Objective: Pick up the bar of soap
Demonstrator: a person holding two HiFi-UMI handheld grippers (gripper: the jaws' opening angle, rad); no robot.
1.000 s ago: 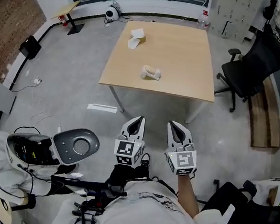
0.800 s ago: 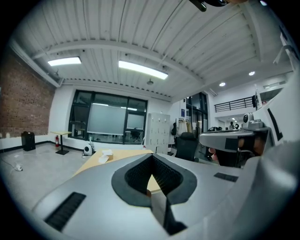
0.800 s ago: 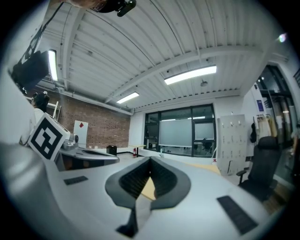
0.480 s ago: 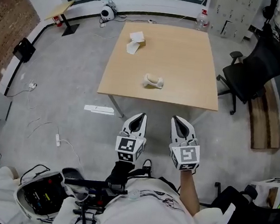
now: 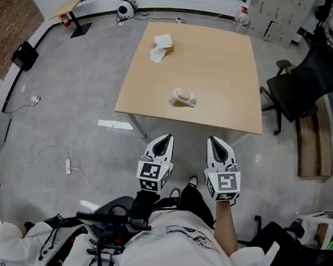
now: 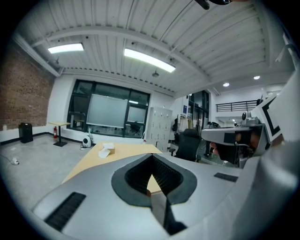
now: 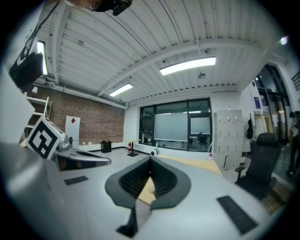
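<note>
Black-and-white square markers are borne on both grippers' cubes. The bar of soap [image 5: 183, 97] — a pale, cream, rounded lump — is seen lying on the table [image 5: 228, 71], toward its near edge. Short of that edge, the left gripper [image 5: 164, 141] and right gripper [image 5: 216, 144] are held side by side, pointed tableward — jaws clenched on nothing.

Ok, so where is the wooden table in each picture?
Head view: the wooden table fills the upper middle.
Left gripper view: the table is a tan wedge left of centre, below the big windows.
Right gripper view: only a tan strip of the table shows, just right of centre.
Shared landmark: the black office chair stands off the table's right side in all three.
</note>
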